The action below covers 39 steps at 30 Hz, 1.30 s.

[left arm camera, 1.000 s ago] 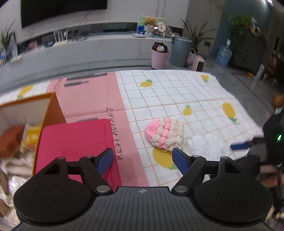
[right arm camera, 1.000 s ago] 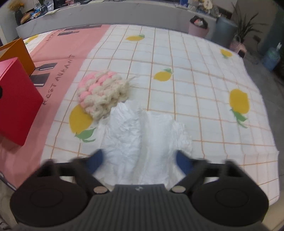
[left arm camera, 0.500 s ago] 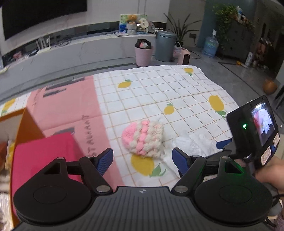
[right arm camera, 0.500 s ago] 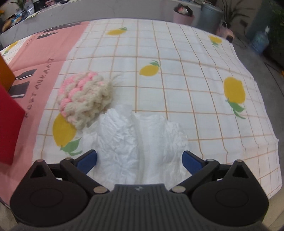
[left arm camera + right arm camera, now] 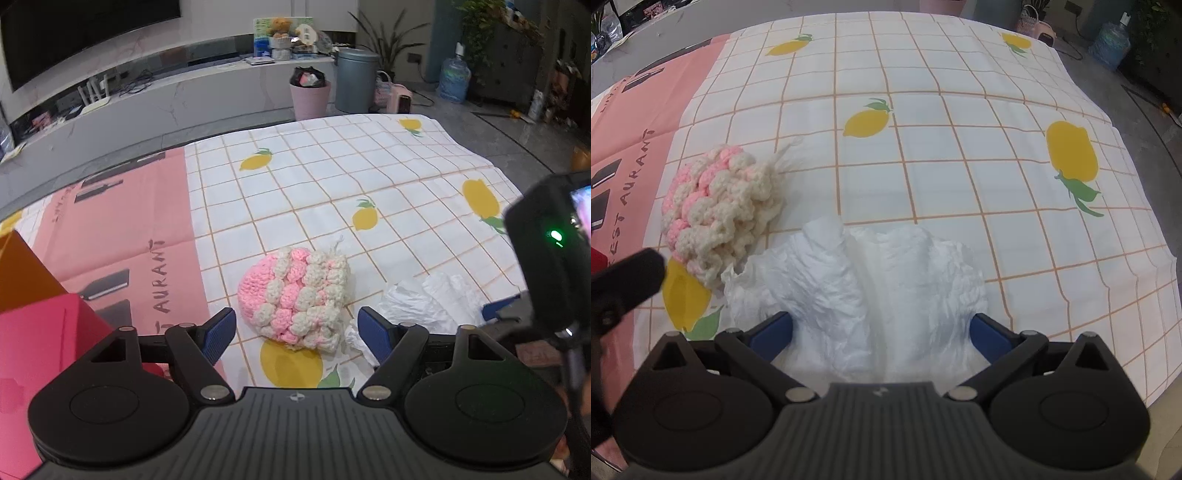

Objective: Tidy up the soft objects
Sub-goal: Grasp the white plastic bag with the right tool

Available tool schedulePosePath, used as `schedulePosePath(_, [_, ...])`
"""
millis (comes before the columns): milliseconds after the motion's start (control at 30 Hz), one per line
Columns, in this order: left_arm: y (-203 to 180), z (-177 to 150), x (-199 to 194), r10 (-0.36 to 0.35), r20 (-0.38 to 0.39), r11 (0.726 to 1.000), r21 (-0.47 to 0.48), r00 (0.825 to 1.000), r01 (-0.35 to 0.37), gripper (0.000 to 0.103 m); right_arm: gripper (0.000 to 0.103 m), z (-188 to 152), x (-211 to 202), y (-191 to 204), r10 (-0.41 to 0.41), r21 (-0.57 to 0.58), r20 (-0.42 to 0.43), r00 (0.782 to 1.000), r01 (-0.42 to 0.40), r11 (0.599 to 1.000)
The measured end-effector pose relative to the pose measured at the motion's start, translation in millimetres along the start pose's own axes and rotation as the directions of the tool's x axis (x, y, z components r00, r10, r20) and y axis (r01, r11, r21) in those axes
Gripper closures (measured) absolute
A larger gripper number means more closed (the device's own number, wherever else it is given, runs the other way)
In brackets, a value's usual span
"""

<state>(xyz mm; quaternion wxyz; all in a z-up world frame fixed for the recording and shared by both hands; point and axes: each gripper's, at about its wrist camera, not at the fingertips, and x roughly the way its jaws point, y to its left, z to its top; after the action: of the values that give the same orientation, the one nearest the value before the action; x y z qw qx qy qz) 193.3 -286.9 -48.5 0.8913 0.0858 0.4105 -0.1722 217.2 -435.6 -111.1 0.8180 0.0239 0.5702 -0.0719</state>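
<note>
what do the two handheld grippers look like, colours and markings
Both match: the left gripper and right gripper have a black ribbed body with a small round logo, two round black discs at the sides, black linkage arms with silver pivot pins, and blue finger pads. The right one's rear carries a small screen and a green light.

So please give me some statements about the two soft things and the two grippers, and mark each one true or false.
1. The left gripper is open, nothing between its pads. True.
2. The knitted hat is blue and green. False: it is pink and cream.
3. The white crumpled item lies between the right gripper's open fingers. True.
4. The hat sits inside the red box. False: it lies on the lemon-print cloth.
</note>
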Motion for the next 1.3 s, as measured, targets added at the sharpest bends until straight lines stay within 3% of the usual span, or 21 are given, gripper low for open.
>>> schedulePosePath(67, [1.3, -0.4, 2.6, -0.014, 0.01, 1.0, -0.015, 1.0, 0.014, 0.015, 0.005, -1.8, -2.3, 0.3, -0.025, -0.028, 0.043, 0.999, 0.027, 0.999])
schedulePosePath(200, [-0.9, 0.9, 9.6, -0.031, 0.019, 0.999, -0.025, 0.999, 0.031, 0.015, 0.027, -1.1, -8.3, -2.2, 0.019, -0.037, 0.063, 0.998, -0.017, 0.999])
schedulePosePath(333, [-2.5, 1.4, 14.2, -0.035, 0.036, 0.999, -0.04, 0.999, 0.036, 0.015, 0.039, 0.3, -10.4, -0.8, 0.029, -0.058, 0.079, 0.996, -0.024, 0.998])
schedulePosePath(400, [-1.1, 0.3, 15.5, -0.048, 0.06, 0.997, -0.061, 0.997, 0.051, 0.015, 0.057, 1.2, -12.3, -0.3, 0.011, -0.057, 0.09, 0.996, -0.006, 0.998])
schedulePosePath(500, [1.3, -0.3, 18.5, -0.064, 0.085, 0.991, -0.108, 0.994, 0.073, 0.014, 0.064, 3.2, -13.2, -2.5, -0.01, -0.04, 0.09, 0.996, 0.014, 0.999])
schedulePosePath(633, [-3.9, 0.5, 23.8, -0.071, 0.11, 0.992, -0.099, 0.991, 0.082, 0.014, 0.064, 5.0, -14.0, -7.3, -0.047, -0.023, 0.09, 0.995, 0.049, 0.999])
schedulePosePath(800, [-10.7, -4.7, 27.7, -0.041, 0.17, 0.998, -0.039, 0.985, 0.048, 0.011, 0.059, 4.3, -12.2, -17.5, -0.001, -0.002, 0.073, 0.997, 0.001, 1.0])
schedulePosePath(1000, [-2.1, -6.3, 49.3, -0.051, 0.093, 0.984, -0.166, 0.994, 0.066, 0.01, 0.059, 5.0, -10.6, -21.3, 0.014, 0.015, 0.069, 0.998, -0.015, 1.0])
schedulePosePath(1133, [-10.0, -3.4, 56.1, 0.05, 0.081, 0.983, -0.18, 0.995, -0.035, 0.01, 0.058, 4.5, -10.6, -19.1, 0.005, 0.005, 0.07, 0.998, -0.005, 1.0])
schedulePosePath(1233, [-14.0, -3.1, 62.2, 0.091, 0.081, 0.97, -0.232, 0.993, -0.07, 0.007, 0.057, 4.8, -10.2, -21.9, 0.013, 0.02, 0.068, 0.998, -0.014, 1.0])
schedulePosePath(1300, [-20.8, -3.8, 69.7, 0.112, 0.079, 0.979, -0.18, 0.991, -0.096, 0.004, 0.057, 4.9, -10.3, -21.3, 0.01, 0.017, 0.068, 0.998, -0.011, 1.0])
